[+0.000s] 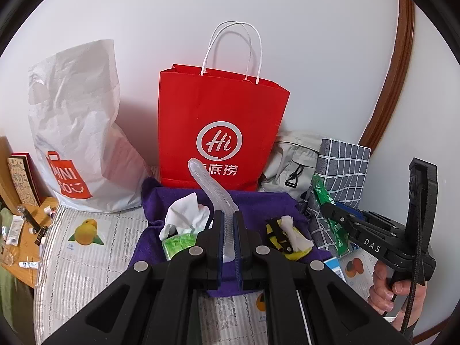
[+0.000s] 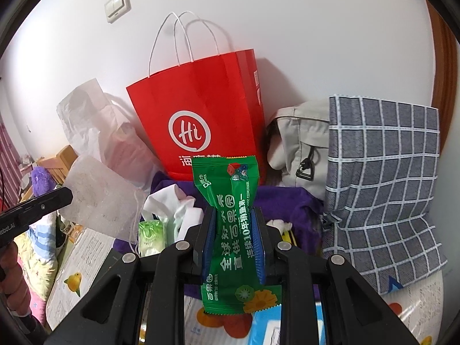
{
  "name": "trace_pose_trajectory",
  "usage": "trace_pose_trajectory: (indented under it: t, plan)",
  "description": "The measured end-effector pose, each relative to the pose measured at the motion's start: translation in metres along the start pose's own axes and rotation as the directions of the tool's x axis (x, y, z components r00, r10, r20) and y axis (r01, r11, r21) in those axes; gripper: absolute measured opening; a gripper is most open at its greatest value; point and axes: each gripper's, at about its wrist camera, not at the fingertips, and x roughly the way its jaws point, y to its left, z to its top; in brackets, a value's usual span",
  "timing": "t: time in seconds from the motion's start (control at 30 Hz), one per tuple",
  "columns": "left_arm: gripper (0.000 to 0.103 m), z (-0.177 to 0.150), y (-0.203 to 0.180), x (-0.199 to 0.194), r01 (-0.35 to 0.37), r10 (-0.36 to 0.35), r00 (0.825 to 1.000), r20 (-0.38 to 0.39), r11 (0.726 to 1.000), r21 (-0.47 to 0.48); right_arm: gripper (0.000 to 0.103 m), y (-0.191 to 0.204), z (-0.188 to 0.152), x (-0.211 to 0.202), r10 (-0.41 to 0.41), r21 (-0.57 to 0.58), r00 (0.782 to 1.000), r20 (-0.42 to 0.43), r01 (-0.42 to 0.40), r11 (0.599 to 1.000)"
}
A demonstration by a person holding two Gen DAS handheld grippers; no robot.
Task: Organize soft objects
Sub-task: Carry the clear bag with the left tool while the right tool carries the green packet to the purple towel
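Observation:
My left gripper [image 1: 228, 224] is shut on a clear plastic packet [image 1: 211, 185] seen edge-on; in the right wrist view the packet [image 2: 97, 195] shows flat, with the left gripper [image 2: 67, 197] at the far left. My right gripper [image 2: 233, 218] is shut on a green wet-wipe packet [image 2: 230, 207], held upright; it also shows in the left wrist view [image 1: 327, 215]. Below lie a purple towel [image 1: 258, 201], a white sock [image 1: 187, 215], a green tissue pack [image 1: 178, 243] and a yellow-black item [image 1: 284, 238].
A red paper bag [image 1: 221, 126] stands open against the wall. A white MINISO bag [image 1: 77, 132] stands to its left, a beige bag [image 2: 304, 143] and a grey checked cloth bag [image 2: 382, 178] to its right. A wooden shelf with small items [image 1: 23, 224] is far left.

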Motion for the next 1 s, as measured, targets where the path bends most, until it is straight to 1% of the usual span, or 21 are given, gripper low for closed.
trace_pose_trajectory:
  t: [0.37,0.57,0.7,0.8,0.93,1.0]
  plan:
    - [0.007,0.004,0.006,0.039,0.034,-0.035,0.999,-0.013,0.999,-0.039,0.024,-0.01,0.005,0.028,0.007,0.011,1.0,-0.028,-0.007,1.0]
    - [0.007,0.009,0.005,0.063,0.068,-0.069,0.997,-0.019,0.996,-0.057,0.024,-0.02,-0.002,0.048,-0.002,0.021,0.996,-0.086,0.003,1.0]
    - [0.007,0.007,0.004,0.084,0.085,-0.087,0.995,-0.04,0.994,-0.063,0.024,-0.024,-0.008,0.063,-0.012,0.019,0.993,-0.12,0.014,1.0]
    - [0.007,0.005,0.005,0.1,0.092,-0.096,0.993,-0.071,0.994,-0.06,0.024,-0.024,-0.014,0.078,-0.02,0.006,0.988,-0.153,0.021,1.0]
    - [0.007,0.001,0.009,0.117,0.119,-0.124,0.987,-0.103,0.991,-0.057,0.024,-0.025,-0.023,0.099,-0.02,-0.002,0.977,-0.212,0.02,1.0]
    - [0.007,-0.001,0.013,0.126,0.127,-0.134,0.984,-0.116,0.99,-0.068,0.024,-0.027,-0.027,0.108,-0.001,0.014,0.97,-0.243,0.005,1.0]
